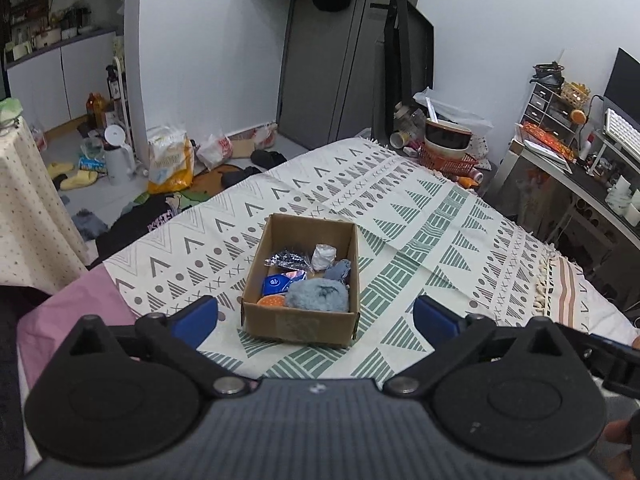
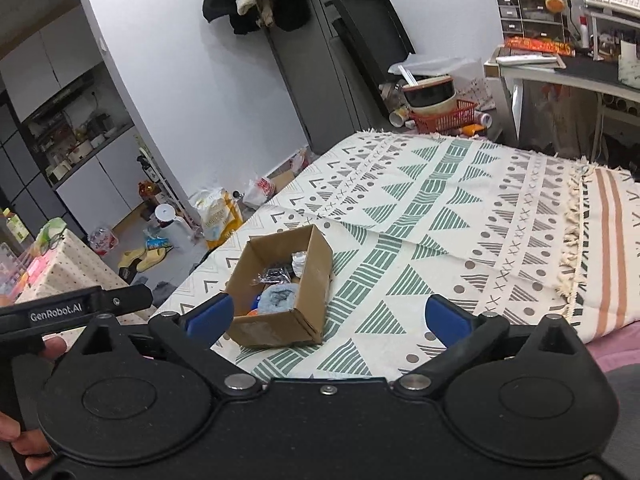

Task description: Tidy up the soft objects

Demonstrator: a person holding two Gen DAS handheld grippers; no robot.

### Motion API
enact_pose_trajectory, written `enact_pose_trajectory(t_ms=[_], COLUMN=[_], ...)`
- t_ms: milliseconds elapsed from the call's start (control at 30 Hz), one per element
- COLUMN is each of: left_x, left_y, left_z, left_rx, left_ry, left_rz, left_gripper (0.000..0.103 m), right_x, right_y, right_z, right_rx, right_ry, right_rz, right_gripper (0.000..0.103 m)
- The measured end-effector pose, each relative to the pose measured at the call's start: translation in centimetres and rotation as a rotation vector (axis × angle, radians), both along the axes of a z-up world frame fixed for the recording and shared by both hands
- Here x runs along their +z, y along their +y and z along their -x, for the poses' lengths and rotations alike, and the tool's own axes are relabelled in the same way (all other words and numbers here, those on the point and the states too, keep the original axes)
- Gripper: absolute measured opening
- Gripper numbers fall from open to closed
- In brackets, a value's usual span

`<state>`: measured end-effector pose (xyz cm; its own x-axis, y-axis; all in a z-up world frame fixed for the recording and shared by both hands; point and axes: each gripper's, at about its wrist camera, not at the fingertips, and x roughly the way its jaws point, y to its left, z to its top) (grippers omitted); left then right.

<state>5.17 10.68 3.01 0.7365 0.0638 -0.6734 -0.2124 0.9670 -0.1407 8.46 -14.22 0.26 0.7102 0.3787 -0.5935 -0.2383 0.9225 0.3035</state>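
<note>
The cloth [image 1: 400,216] fills mid-frame in both views. On it, at centre of the left view and centre-left of the right, sits the box [image 1: 298,326], light cardboard that likely crushes if squeezed; better held by its walls. Inside, nearest the front wall, lies a grey-blue fluffy bundle [image 1: 318,296], probably light and squashy, best pinched across its middle. Behind it sit a blue packet [image 1: 276,283] and crinkly wrappers [image 1: 286,259]. Left gripper [image 1: 316,314] and right gripper [image 2: 328,316] stand wide apart, empty.
</note>
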Motion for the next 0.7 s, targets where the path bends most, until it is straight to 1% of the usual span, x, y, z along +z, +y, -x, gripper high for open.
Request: enact_pose_trajectory(t_ms=[167,333,433,533,700], left_x=[1.1,2.1,2.4,2.6,3.2], left_y=[-1.0,-1.9,-2.2,-2.5,-2.6], left_z=[2.3,4.3,5.6,6.7,8.4], left_rx=[-0.008,-0.021,-0.023,-0.024,-0.018], left_ry=[-0.023,-0.047,-0.062,-0.075,-0.096], left_rz=[-0.034,-0.092,-0.092,-0.109,-0.109], left_gripper=[0.103,0.103,0.103,0.103,0.103], right_x=[0.8,1.3,1.7,2.3,3.5], right_y=[-0.8,-1.5,-1.8,-1.9,-2.0], right_z=[1.9,4.1,5.2,6.1,7.5], right_rx=[-0.003,0.012,0.015,0.029,0.052], right_ry=[-0.035,-0.071,-0.086,-0.089,-0.106], right_rz=[0.038,0.066,0.083,0.082,0.084], right_gripper=[0.103,0.103,0.103,0.103,0.103])
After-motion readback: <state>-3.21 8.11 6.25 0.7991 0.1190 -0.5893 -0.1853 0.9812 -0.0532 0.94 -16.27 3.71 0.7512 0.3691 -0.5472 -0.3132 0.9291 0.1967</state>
